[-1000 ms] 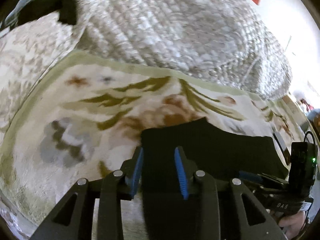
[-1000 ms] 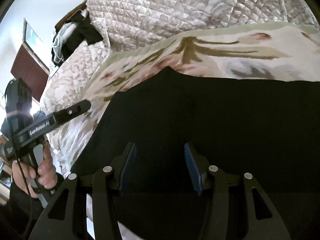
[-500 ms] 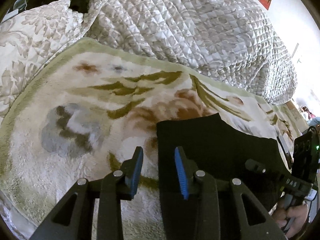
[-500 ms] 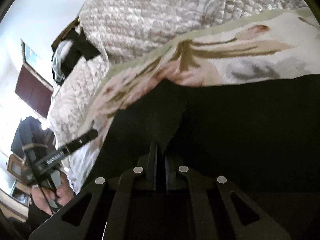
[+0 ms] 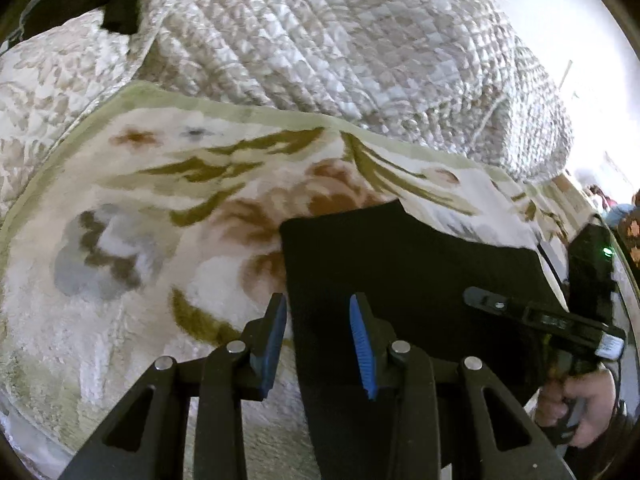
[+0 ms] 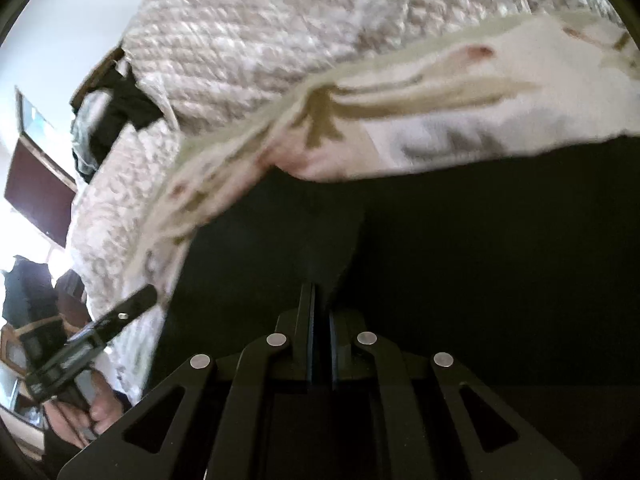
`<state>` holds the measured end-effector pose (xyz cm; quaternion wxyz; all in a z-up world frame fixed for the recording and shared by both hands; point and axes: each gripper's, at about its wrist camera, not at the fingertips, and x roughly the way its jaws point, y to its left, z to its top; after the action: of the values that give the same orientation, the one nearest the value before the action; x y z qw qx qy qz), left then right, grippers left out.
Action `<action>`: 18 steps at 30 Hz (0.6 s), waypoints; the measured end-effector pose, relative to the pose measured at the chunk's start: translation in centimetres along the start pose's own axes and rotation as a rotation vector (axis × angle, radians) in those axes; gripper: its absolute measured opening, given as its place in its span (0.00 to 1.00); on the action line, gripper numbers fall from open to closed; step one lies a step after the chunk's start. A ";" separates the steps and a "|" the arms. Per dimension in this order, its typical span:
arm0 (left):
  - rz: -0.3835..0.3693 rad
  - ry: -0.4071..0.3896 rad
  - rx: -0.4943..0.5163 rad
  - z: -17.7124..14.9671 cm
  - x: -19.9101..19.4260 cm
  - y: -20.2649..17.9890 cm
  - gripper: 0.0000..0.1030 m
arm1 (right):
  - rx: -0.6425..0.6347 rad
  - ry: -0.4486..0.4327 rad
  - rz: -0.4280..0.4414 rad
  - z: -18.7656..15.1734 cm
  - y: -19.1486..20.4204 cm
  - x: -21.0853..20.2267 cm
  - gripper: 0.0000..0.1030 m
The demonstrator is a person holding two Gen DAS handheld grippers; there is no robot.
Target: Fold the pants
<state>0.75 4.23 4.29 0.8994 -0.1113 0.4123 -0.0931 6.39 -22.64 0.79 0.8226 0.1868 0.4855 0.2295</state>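
Black pants (image 5: 400, 260) lie flat on a floral blanket (image 5: 160, 200) on the bed. My left gripper (image 5: 318, 304) is open and hovers low over the pants' left edge, which runs between its blue pads (image 5: 276, 336) without being pressed. In the right wrist view the pants (image 6: 480, 240) fill the lower half of the frame. My right gripper (image 6: 320, 292) is shut on a pinch of the black cloth, and a raised crease runs up from its tips. Each gripper shows in the other's view: the right gripper (image 5: 520, 312) at the pants' far side, the left gripper (image 6: 100, 332) at lower left.
A bulky quilted coverlet (image 5: 340, 40) is heaped behind the blanket. A dark garment (image 5: 120, 8) lies at the top left by a patterned pillow (image 5: 48, 92). A person's hand (image 5: 580, 400) holds the right gripper's handle. Dark wooden furniture (image 6: 36, 184) stands beside the bed.
My right gripper's jaws went from open over the pants to shut on the cloth, pulling up a crease. The left gripper stayed open and shifted slightly along the pants' left edge.
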 end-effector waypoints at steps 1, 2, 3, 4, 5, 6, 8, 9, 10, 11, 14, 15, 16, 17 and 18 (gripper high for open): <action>-0.002 0.005 0.006 -0.2 0.0 -0.2 0.34 | 0.004 -0.006 0.006 0.0 -0.1 -0.2 0.05; -0.011 0.006 0.012 -0.4 -0.1 -0.5 0.34 | 0.004 -0.009 0.001 0.1 0.0 -0.5 0.05; -0.022 -0.001 0.016 -0.5 -0.4 -0.7 0.34 | -0.007 -0.021 -0.022 0.1 0.2 -1.2 0.07; -0.032 -0.014 0.023 -0.7 -0.8 -0.9 0.32 | -0.013 -0.030 -0.040 0.0 0.3 -1.5 0.08; -0.040 -0.023 0.029 -0.8 -1.0 -1.3 0.30 | -0.019 -0.043 -0.061 -0.1 0.4 -2.2 0.08; -0.050 -0.025 0.037 -1.0 -1.2 -1.5 0.26 | -0.026 -0.061 -0.063 -0.3 0.5 -3.0 0.08; -0.055 -0.006 0.039 -1.6 -1.0 -1.9 0.24 | -0.038 -0.090 -0.047 -1.0 0.9 -4.2 0.08; -0.054 0.014 0.039 -2.0 -0.7 -1.9 0.24 | -0.055 -0.093 -0.028 -1.5 1.3 -4.7 0.08; -0.047 0.047 0.036 -2.6 -0.1 -1.9 0.23 | -0.076 -0.084 -0.014 -2.1 1.7 -4.8 0.08; -0.037 0.072 0.035 -3.2 0.4 -1.9 0.22 | -0.110 -0.044 -0.021 -3.0 2.1 -4.2 0.08; -0.020 0.058 0.068 -3.7 0.0 -2.6 0.22 | -0.144 0.014 -0.051 -4.3 2.1 -3.1 0.08; -0.025 0.060 0.060 -3.5 -0.1 -2.5 0.22 | -0.146 0.012 -0.059 -4.1 2.2 -3.4 0.08; -0.025 0.066 0.053 -3.3 -0.1 -2.4 0.22 | -0.148 0.012 -0.066 -3.8 2.3 -3.5 0.08; -0.018 0.072 0.052 -2.8 0.0 -2.3 0.22 | -0.155 -0.005 -0.080 -3.2 2.5 -3.8 0.08; -0.004 0.071 0.048 -2.2 0.1 -2.2 0.22 | -0.164 -0.017 -0.087 -2.8 2.6 -3.9 0.08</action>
<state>-1.00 1.84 3.40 0.8864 -0.0868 0.4414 -0.1087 1.76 -22.40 3.68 0.8484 0.0994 0.4659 0.2310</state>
